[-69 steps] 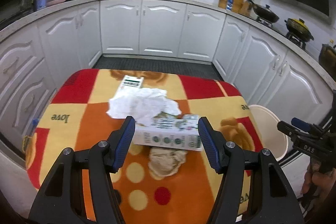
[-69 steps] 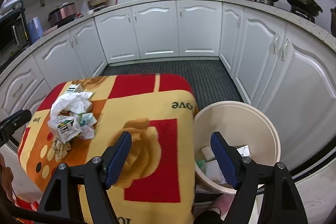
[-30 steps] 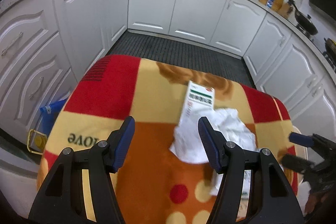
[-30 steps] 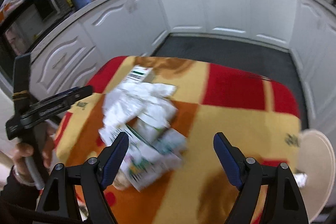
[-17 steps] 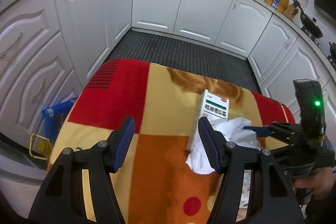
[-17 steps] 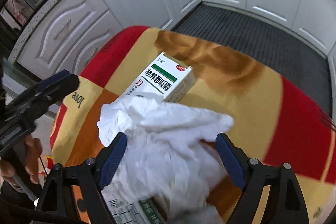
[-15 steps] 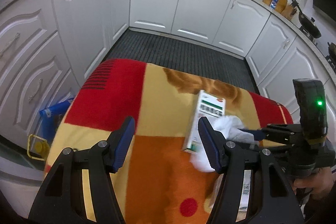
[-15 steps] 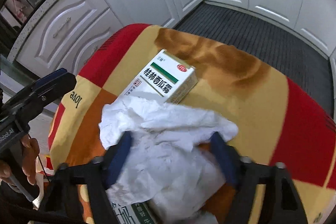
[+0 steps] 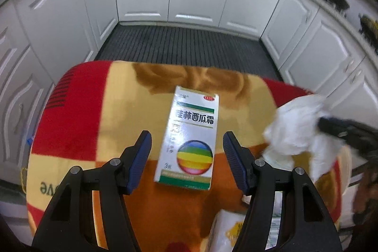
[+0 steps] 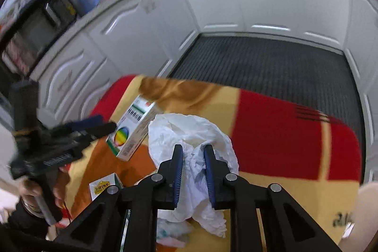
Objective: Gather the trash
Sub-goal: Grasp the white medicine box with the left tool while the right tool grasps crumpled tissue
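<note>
A white and green medicine box (image 9: 192, 138) with a rainbow ball lies flat on the red and orange blanket (image 9: 82, 115). My left gripper (image 9: 186, 150) is open, its fingers either side of the box's near end. My right gripper (image 10: 193, 157) is shut on a crumpled white tissue (image 10: 196, 145) and holds it above the blanket. The tissue and right gripper show at the right of the left wrist view (image 9: 300, 129). The box also shows in the right wrist view (image 10: 131, 131), beside the left gripper.
A second carton (image 9: 226, 228) lies at the blanket's near edge, also visible in the right wrist view (image 10: 104, 185). More scraps (image 10: 172, 233) lie under the tissue. The cream bin rim (image 10: 368, 209) is at the lower right. White cabinets ring the dark floor mat.
My right gripper closed on the tissue and lifted it off the box, toward the right. My left gripper moved in over the box, which now lies fully uncovered.
</note>
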Motion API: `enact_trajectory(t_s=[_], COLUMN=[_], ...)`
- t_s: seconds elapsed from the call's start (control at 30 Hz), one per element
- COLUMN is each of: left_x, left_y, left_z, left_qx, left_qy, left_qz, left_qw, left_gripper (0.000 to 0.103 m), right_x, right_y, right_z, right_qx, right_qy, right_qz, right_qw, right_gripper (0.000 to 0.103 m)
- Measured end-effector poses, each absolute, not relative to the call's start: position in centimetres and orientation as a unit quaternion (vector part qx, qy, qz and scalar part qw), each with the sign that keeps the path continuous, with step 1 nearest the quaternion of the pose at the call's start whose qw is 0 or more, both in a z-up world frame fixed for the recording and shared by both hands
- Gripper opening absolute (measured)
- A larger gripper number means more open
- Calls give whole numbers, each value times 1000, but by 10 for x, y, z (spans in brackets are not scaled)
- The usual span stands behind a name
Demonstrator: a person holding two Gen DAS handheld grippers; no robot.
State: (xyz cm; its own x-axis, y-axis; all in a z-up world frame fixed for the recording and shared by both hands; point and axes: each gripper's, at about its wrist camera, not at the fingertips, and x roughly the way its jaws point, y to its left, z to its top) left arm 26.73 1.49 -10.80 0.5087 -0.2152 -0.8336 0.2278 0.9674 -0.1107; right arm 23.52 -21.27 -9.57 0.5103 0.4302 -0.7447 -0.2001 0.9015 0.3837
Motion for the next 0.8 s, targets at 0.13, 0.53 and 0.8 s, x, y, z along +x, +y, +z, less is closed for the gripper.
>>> enact_trajectory(t_s=[0.13,0.53,0.8], left_x=[275,238,212], left_y=[0,4,3], left_z=[-123,-94,-67], left_qx=[53,70,61], left_qy=[492,446,426], left_qz=[-110,-116,-130], left_qw=[862,885,893], left_gripper=[62,51,51], right_x=[221,196,208], right_y=[-229,-230,-211], right_z=[-90,-93,-114], right_qx=[146,151,114], right_qy=[443,435,460], right_qz=[169,154,123], right_qw=[868,874,872], right_gripper=[17,17,72])
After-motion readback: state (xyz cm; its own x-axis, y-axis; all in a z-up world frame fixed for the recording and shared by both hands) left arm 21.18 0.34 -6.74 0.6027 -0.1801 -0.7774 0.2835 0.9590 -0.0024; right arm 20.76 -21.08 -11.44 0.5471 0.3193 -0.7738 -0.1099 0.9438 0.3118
